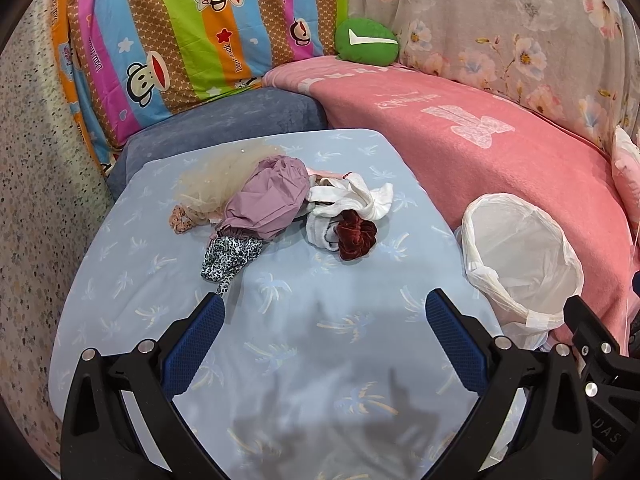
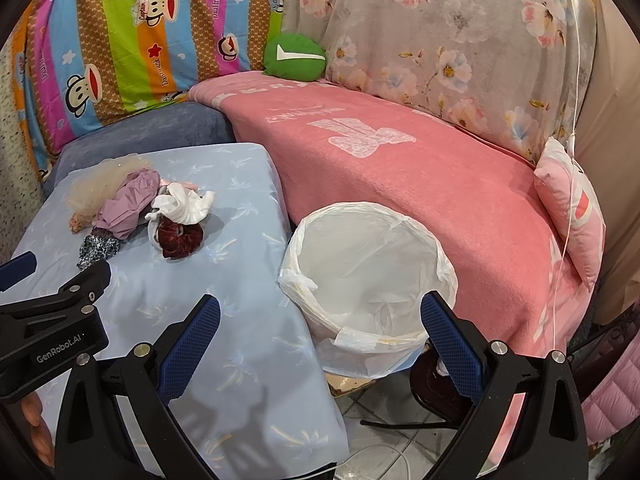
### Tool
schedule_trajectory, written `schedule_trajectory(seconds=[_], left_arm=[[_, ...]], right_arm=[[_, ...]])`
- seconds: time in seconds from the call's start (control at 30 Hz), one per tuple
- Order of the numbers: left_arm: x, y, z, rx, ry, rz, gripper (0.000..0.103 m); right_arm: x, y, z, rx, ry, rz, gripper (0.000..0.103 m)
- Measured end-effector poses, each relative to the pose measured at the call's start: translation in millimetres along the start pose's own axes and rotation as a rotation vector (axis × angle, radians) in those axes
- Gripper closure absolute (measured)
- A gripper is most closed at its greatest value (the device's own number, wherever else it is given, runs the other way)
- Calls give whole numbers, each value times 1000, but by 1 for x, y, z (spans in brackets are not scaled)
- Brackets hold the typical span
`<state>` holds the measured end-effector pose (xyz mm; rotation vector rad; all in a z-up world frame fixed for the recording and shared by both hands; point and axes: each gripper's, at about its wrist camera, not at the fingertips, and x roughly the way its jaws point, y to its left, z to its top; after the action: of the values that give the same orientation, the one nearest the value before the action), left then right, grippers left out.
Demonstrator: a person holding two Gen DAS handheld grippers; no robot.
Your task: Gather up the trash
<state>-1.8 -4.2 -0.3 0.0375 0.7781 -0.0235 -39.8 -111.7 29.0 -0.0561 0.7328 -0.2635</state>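
- Fabric scraps lay bunched in one heap at the far left of the pale blue palm-print table [image 1: 280,320]: a beige tulle piece [image 1: 216,176], a small peach scrunchie [image 1: 182,220] at its near edge, a mauve cloth bundle [image 1: 264,204], a leopard-print scrap [image 1: 228,260] nearest the camera, a white rag [image 1: 352,200] and a dark red velvet scrunchie [image 1: 356,238] touching it on the right. Piled together like that, they read as the trash to be collected.
- Left gripper [image 1: 322,320] hovered over the near table, its blue-padded jaws spread wide and holding nothing. The leopard-print scrap sat just beyond its left finger, probably the easiest first pick.
- Right gripper [image 2: 320,320] was likewise spread wide and empty, pointed at the bin rather than the heap. That suggests the left would do the picking while the right stood ready beside the container.
- White-lined waste bin [image 2: 440,268] stood just right of the table, between it and the pink blanket [image 2: 420,184] on the sofa, close enough for a short carry from the heap. Its plastic liner was folded over the rim. Only crumpled liner film showed inside, with no trash visible.
- Green cushion [image 2: 294,56] and a pink pillow [image 2: 572,208] sat further back and right, well apart from the work.
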Motion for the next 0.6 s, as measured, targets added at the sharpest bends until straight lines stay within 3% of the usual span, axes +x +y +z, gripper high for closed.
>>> schedule_trajectory(seconds=[0.6], left_arm=[[-2, -3, 1, 0, -2, -1, 7]], right_arm=[[0, 0, 0, 0, -2, 0, 6]])
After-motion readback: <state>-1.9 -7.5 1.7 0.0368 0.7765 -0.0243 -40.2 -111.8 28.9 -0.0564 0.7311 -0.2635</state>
